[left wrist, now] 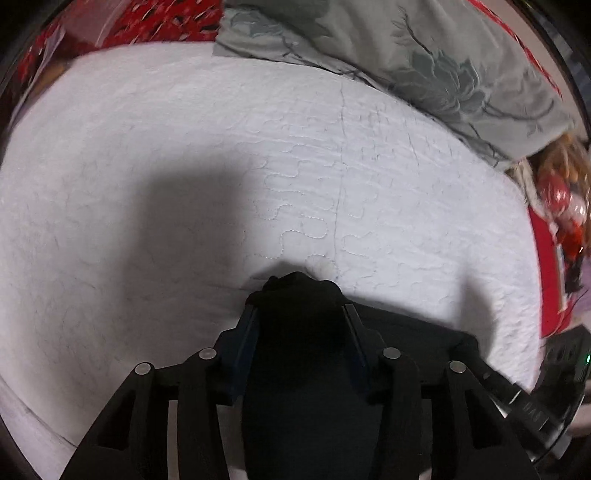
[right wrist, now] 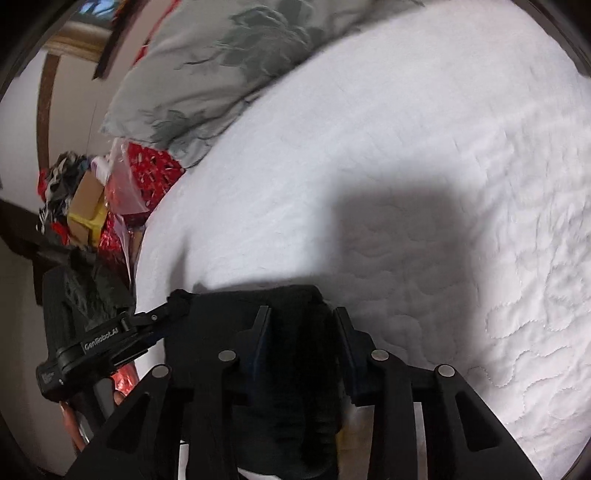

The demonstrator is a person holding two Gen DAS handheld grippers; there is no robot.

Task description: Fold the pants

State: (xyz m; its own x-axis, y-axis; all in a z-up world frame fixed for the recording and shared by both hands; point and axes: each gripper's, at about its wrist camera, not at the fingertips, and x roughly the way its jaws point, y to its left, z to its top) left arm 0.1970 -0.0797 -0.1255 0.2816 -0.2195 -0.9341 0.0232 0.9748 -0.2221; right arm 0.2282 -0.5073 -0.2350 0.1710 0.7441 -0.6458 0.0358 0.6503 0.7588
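The pants (left wrist: 299, 332) are black fabric. In the left wrist view my left gripper (left wrist: 300, 310) is shut on a bunched fold of them above the white quilted bed (left wrist: 184, 147), and the cloth stretches off to the right. In the right wrist view my right gripper (right wrist: 300, 314) is shut on another thick fold of the black pants (right wrist: 295, 354), which run left to the other gripper (right wrist: 110, 343) at the bed's edge. The rest of the pants hangs hidden below both grippers.
A grey floral pillow (left wrist: 424, 55) (right wrist: 207, 74) lies at the far side of the bed. Red patterned fabric (left wrist: 162, 18) and a clutter of bags and boxes (right wrist: 88, 206) sit beside the bed. A red blanket edge (left wrist: 546, 258) borders the right side.
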